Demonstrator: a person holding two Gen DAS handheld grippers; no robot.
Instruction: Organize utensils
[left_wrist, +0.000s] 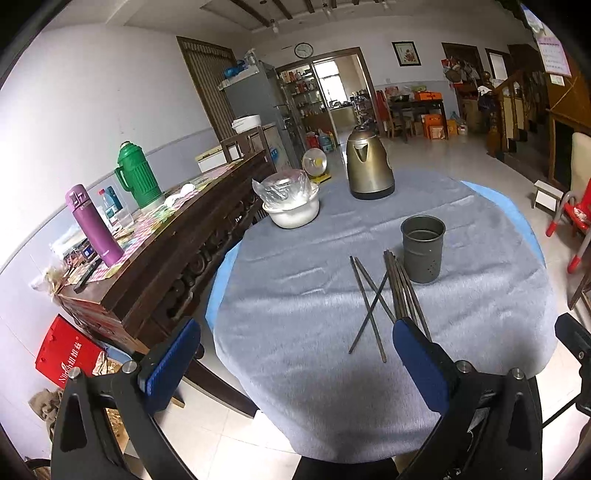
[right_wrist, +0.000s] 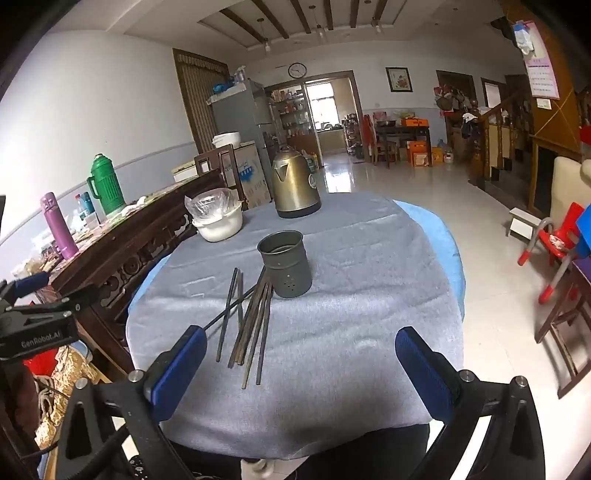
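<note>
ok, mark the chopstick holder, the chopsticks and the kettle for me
chopstick holder (right_wrist: 286, 273): right wrist view, front wall of the grey metal cup.
chopsticks (right_wrist: 255, 321): right wrist view, middle of the bundle lying on the cloth.
kettle (left_wrist: 369, 166): left wrist view, brass-coloured body below the spout.

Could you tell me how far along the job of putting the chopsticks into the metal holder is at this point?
Nothing looks done yet: the metal holder stands upright, nothing sticking out of it, and the chopsticks lie loose and crossed on the grey cloth beside it. Nothing is in hand: the left gripper and right gripper hover with jaws wide open. Every chopstick remains to be gathered and dropped in.
</note>
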